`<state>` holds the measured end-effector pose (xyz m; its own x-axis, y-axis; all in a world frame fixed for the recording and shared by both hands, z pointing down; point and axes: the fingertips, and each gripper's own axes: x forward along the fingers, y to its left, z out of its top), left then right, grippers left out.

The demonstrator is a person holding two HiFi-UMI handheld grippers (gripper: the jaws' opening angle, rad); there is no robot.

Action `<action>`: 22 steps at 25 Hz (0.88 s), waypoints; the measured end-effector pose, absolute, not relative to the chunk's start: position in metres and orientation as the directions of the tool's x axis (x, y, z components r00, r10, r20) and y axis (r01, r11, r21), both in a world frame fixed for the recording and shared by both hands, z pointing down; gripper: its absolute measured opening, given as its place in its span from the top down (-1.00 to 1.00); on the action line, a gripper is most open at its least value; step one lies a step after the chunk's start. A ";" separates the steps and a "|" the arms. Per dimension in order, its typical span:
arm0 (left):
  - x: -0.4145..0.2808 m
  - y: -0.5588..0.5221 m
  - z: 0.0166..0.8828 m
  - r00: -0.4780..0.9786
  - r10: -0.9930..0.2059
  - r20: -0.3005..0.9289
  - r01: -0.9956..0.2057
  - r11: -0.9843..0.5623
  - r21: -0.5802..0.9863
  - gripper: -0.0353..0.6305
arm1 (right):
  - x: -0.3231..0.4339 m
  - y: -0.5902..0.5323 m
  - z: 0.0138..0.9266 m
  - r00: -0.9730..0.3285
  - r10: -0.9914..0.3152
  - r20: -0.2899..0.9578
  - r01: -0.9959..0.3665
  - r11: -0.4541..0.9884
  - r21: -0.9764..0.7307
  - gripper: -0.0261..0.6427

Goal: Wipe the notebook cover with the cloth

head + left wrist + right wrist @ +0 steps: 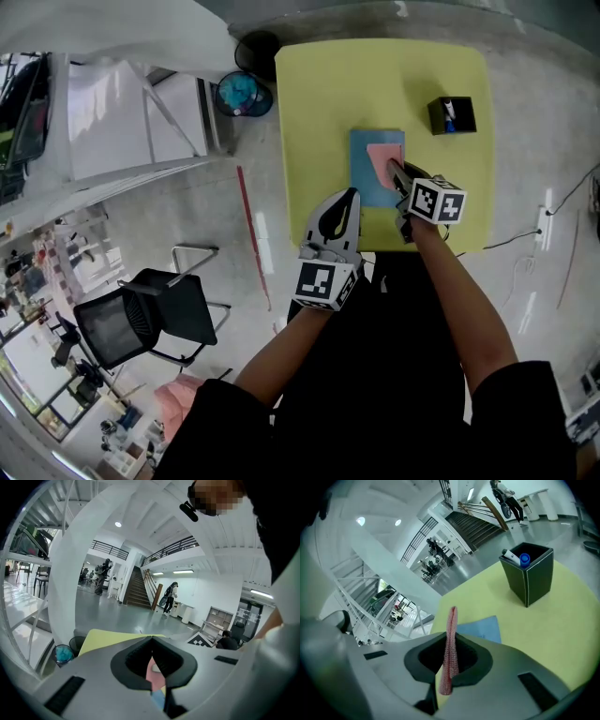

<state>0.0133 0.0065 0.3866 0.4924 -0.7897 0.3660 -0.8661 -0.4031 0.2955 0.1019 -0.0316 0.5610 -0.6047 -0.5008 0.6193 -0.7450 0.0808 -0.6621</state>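
Observation:
A blue notebook (pixel 366 173) lies in the middle of the yellow table (pixel 328 103). A pink cloth (pixel 382 157) rests on its right part. My right gripper (pixel 395 171) is over the notebook's right side, shut on the cloth. In the right gripper view the cloth (pixel 450 644) stands edge-on between the jaws of the right gripper (pixel 450 637), with the notebook (pixel 482 629) just beyond. My left gripper (pixel 351 197) hovers at the table's near edge, left of the notebook, shut and holding nothing. The left gripper view shows the cloth (pixel 153 672) and notebook (pixel 158 697) through the gap behind the closed tips of the left gripper (pixel 152 640).
A black pen holder (pixel 452 114) with pens stands at the table's right, also in the right gripper view as the pen holder (pixel 528 573). On the floor to the left are a bin (pixel 244 94), white shelving (pixel 122 117) and a black chair (pixel 141 319).

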 end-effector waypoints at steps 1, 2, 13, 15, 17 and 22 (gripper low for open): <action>0.007 0.007 0.386 0.493 -0.790 0.364 -0.866 -0.404 0.295 0.88 | 0.095 -0.029 0.557 -0.606 -0.509 0.611 -0.736 0.068 -0.673 0.81; 0.000 0.007 0.387 0.492 -0.791 0.364 -0.866 -0.403 0.295 0.88 | 0.089 -0.027 0.554 -0.602 -0.517 0.608 -0.732 0.055 -0.679 0.81; -0.054 0.030 0.396 0.527 -0.761 0.377 -0.845 -0.421 0.331 0.88 | 0.028 0.002 0.575 -0.570 -0.533 0.626 -0.720 -0.044 -0.693 0.81; -0.063 0.033 0.400 0.536 -0.754 0.379 -0.838 -0.423 0.344 0.88 | 0.020 0.005 0.587 -0.559 -0.528 0.639 -0.718 -0.077 -0.691 0.81; -0.070 0.036 0.405 0.547 -0.743 0.385 -0.831 -0.430 0.353 0.88 | 0.013 0.008 0.603 -0.545 -0.520 0.658 -0.722 -0.108 -0.684 0.81; -0.070 0.051 0.418 0.584 -0.694 0.422 -0.811 -0.468 0.352 0.88 | 0.014 0.018 0.631 -0.503 -0.496 0.708 -0.743 -0.170 -0.647 0.81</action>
<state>-0.0695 0.0511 0.4183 0.5838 -0.6938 0.4216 -0.8105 -0.4683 0.3518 0.0136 0.0176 0.6307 -0.5028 -0.4961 0.7079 -0.7435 -0.1696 -0.6469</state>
